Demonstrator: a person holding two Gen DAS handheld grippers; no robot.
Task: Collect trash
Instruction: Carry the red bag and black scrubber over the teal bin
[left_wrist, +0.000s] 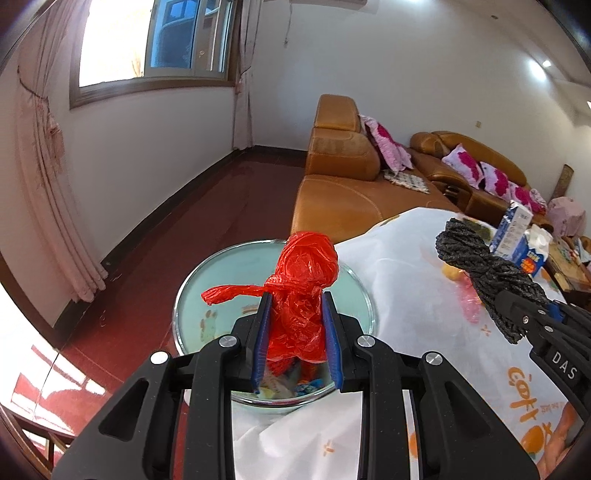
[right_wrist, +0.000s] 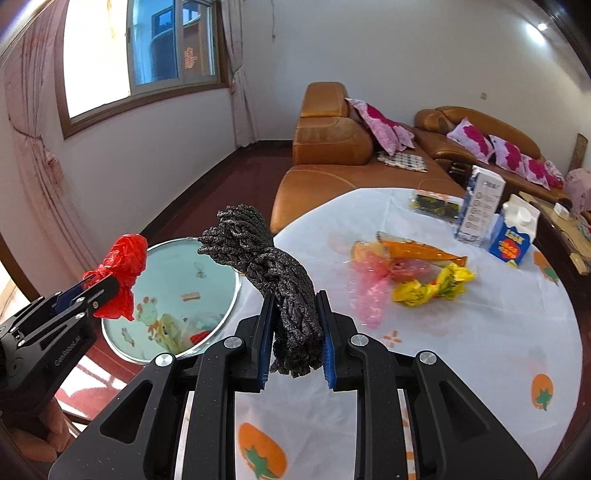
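Trash: left tool (left_wrist: 295, 332) grips red bag (left_wrist: 303, 280); right tool (right_wrist: 295, 332) grips black cord (right_wrist: 273, 273).

Both tools were matte black plastic with angular, cut-out linkage arms. The left gripper (left_wrist: 297, 332) carried round silver pivot bolts and ribbed blue pads (left_wrist: 263, 339); its side bore faint "GenRobot.AI" lettering. The right gripper (right_wrist: 295, 339) matched it, with white "DAS" lettering on its body and small screws near the fingers.
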